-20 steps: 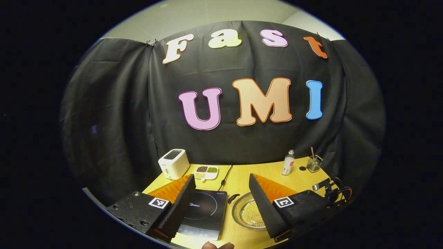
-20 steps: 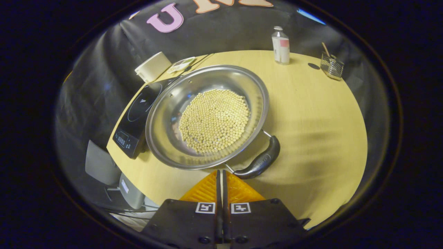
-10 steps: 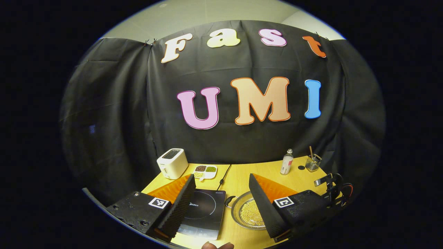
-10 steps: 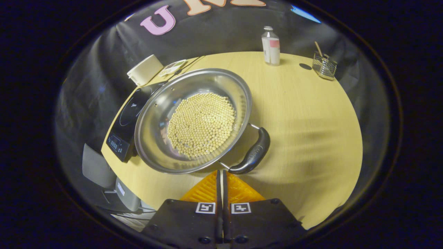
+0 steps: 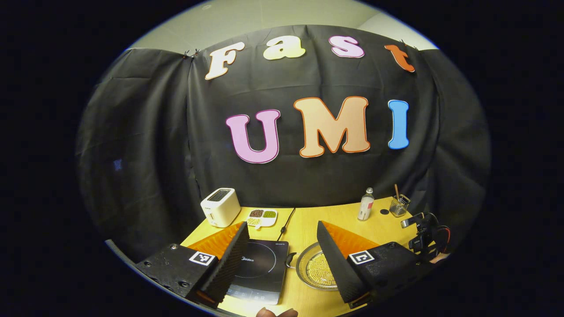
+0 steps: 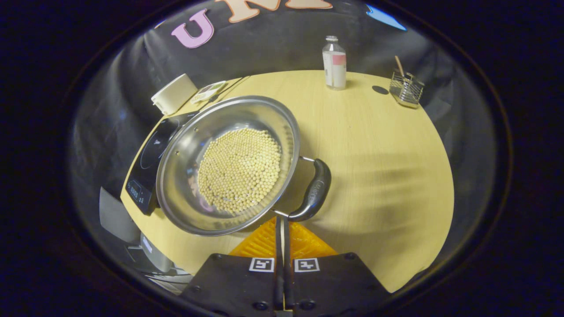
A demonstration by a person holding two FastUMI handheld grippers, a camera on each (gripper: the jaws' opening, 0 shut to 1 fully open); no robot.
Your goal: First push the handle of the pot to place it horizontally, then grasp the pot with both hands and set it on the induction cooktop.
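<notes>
A steel pot (image 6: 229,163) full of pale round beads sits on the wooden table, its left rim over the black induction cooktop (image 6: 150,154). The pot's dark side handle (image 6: 313,191) points right and slightly toward me. My right gripper (image 6: 282,219) is shut, its tips touching the near end of that handle. In the left gripper view my left gripper (image 5: 282,226) hovers open above the table's front. The cooktop (image 5: 260,266) lies between its fingers, and the pot (image 5: 313,270) sits partly behind the right finger. The right gripper (image 5: 423,237) is farther right.
A white toaster (image 5: 220,207) and a sectioned dish of beans (image 5: 261,217) stand at the back left. A small bottle (image 6: 334,68) and a wire holder with a stick (image 6: 405,86) stand at the back right. A power cord (image 5: 284,222) runs back from the cooktop.
The pot has turned under the right gripper's push. Its handle swung from the lower right round to the right side, and the pot slid left in the right gripper view. The left gripper stayed put.
</notes>
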